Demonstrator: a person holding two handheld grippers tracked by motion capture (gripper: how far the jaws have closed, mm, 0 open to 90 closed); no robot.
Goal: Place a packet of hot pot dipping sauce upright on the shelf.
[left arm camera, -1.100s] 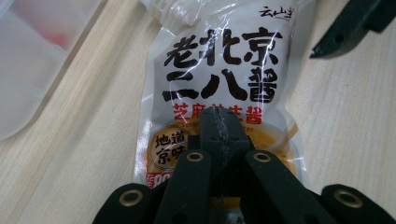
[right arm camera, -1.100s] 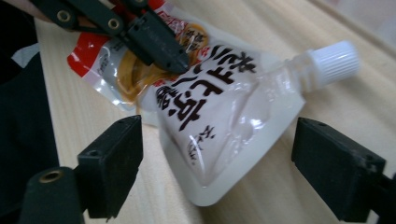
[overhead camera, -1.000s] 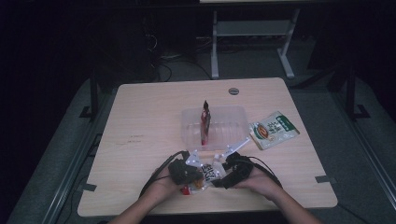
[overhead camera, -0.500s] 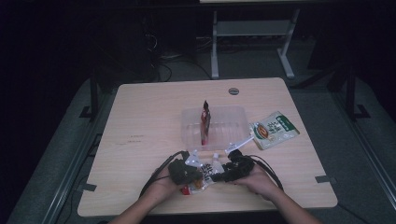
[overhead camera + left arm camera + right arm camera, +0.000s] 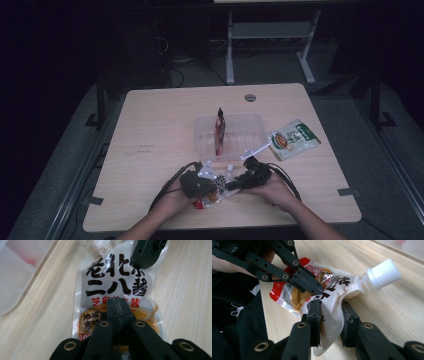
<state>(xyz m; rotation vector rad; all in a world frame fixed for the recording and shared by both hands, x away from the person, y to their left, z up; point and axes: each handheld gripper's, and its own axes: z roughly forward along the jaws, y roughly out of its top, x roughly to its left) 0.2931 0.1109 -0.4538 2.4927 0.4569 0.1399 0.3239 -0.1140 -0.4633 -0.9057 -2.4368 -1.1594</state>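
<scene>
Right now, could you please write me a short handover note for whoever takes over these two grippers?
Left gripper: shut on the sauce pouch, at its lower printed part.
Right gripper: jaws have just been closing, with the pouch's upper part between them, below the white cap.
The pouch lies near the table's front edge. Behind it stands a clear tray with a red packet upright inside; a green packet lies beside the tray.
Done: pouch gripped at both ends.
Left: cap still on; pouch not in the tray.

Pouch (image 5: pixel 117 285) bottom hidden behind left gripper (image 5: pixel 117 305), cut by lower edge. Cap (image 5: pixel 93 243) clipped at top edge. Small print unreadable. In high view, pouch (image 5: pixel 216 186) mostly covered by both grippers.
</scene>
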